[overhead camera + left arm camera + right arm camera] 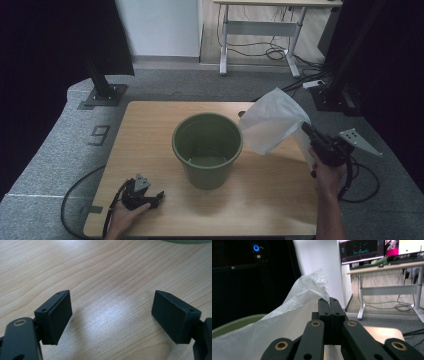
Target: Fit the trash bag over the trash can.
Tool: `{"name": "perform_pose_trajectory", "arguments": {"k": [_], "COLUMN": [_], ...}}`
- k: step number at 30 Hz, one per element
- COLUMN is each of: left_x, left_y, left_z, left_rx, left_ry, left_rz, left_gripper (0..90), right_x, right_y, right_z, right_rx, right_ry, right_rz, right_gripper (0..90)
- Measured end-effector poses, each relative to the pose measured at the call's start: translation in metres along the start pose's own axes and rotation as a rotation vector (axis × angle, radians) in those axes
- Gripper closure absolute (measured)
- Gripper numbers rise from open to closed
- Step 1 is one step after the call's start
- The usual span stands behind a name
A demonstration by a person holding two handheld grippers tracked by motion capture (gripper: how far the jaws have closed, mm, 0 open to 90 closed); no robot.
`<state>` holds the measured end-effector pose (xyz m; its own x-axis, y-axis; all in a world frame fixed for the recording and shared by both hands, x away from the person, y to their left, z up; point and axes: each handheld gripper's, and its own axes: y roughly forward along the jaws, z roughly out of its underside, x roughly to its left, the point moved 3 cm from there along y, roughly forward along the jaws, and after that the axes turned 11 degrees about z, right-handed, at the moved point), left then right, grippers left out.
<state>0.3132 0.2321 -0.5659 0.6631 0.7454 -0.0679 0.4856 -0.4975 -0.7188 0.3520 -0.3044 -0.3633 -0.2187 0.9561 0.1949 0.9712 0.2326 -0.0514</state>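
My right gripper (306, 128) is up in the air at the right side of the high view. Its fingers (324, 307) are pinched tight together on a thin white plastic bag (272, 120). In the right gripper view I can see the crinkly bag (294, 312) squeezed between my two black fingers, with a bit of it sticking up above their tips. The bag hangs out toward the left of my gripper, and its loose end sits just beside the rim of the green bucket (207, 149), maybe touching it. I cannot tell for sure.

The green bucket stands upright in the middle of the tabletop (150, 125). It is open at the top. In the right gripper view its green rim (234, 323) peeks out at the lower left, behind the bag.

My left gripper (155, 198) rests low at the bottom left of the high view, well apart from the bucket. Its fingers (56, 316) are spread wide, with just bare wood between them.
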Motion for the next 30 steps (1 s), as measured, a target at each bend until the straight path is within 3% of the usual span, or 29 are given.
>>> {"name": "perform_pose_trajectory", "arguments": {"k": [9,10,14,16,18,20,21,25,30], "left_x": [0.0,0.0,0.0,0.0,0.0,0.0,0.0,0.0,0.001], "left_y": [0.0,0.0,-0.001,-0.001,-0.001,-0.001,-0.001,-0.001,-0.001], "left_z": [0.0,0.0,0.0,0.0,0.0,0.0,0.0,0.0,0.001], "left_rx": [0.003,0.003,0.004,0.003,0.003,0.004,0.004,0.004,0.003], "left_ry": [0.001,0.0,0.0,0.0,0.001,0.003,0.003,0.0,-0.001], "left_rz": [0.001,0.001,-0.001,0.0,-0.002,-0.004,-0.004,0.002,0.005], "left_gripper": [16.3,16.3,16.3,16.3,16.3,16.3,16.3,16.2,16.3], "right_x": [0.014,0.022,0.033,0.048,0.051,0.066,0.066,0.089,0.113], "right_y": [-0.007,-0.008,-0.008,-0.007,-0.006,-0.001,-0.001,0.01,0.023], "right_z": [-0.037,-0.049,-0.06,-0.07,-0.071,-0.07,-0.07,-0.063,-0.052], "right_rx": [-0.082,-0.107,-0.125,-0.142,-0.144,-0.143,-0.143,-0.118,-0.092], "right_ry": [0.005,0.004,-0.007,-0.023,-0.025,-0.036,-0.036,-0.044,-0.086], "right_rz": [0.0,-0.009,-0.022,-0.043,-0.049,-0.074,-0.074,-0.109,-0.136], "right_gripper": [88.9,88.9,88.9,88.9,89.0,88.9,88.9,88.9,88.9]}}
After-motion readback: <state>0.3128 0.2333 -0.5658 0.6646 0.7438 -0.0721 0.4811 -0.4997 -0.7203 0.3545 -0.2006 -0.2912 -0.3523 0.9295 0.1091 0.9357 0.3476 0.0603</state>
